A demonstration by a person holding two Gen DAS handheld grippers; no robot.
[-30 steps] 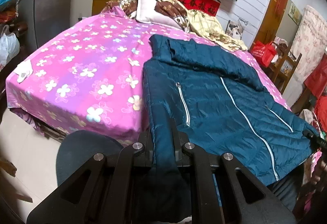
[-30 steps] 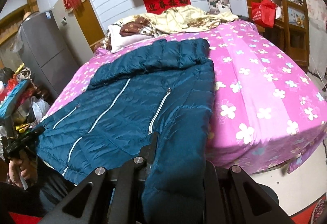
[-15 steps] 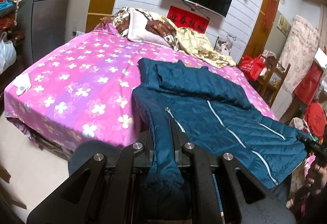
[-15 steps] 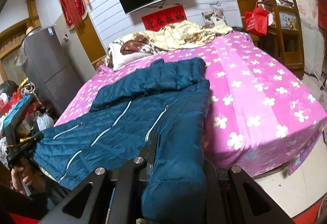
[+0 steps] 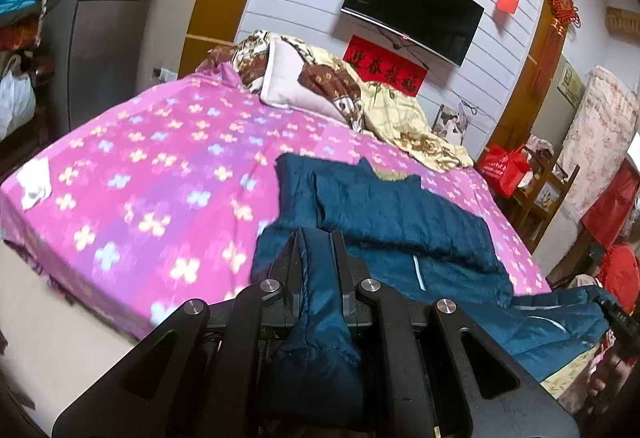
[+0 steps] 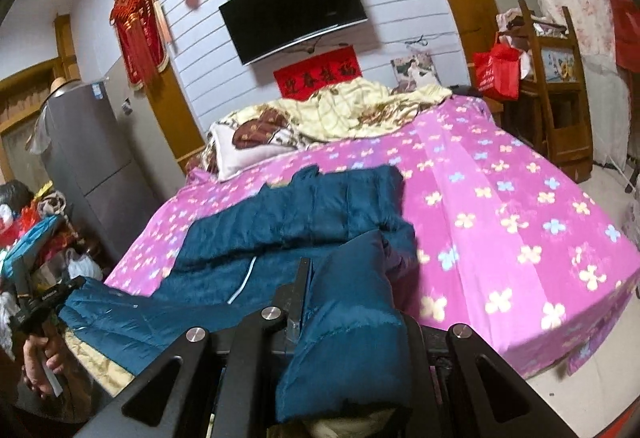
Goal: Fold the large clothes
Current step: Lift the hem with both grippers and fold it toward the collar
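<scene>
Left wrist view shows the left tongs (image 5: 316, 250) pinching the puffy blue jacket (image 5: 400, 214) on the pink bed (image 5: 160, 166), and the right tongs (image 6: 336, 278) pinch it too; it looks soft, light and slippery, best held by the hem.

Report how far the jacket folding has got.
Done: the teal jacket is spread on the pink floral bed, hood end away from the cameras. In hand: the left hand-held gripper and the right hand-held gripper each pinch its hem, raised off the bed edge toward the hood. Left: lay that fold down, then tuck the sides; no finished fold shows yet.
</scene>
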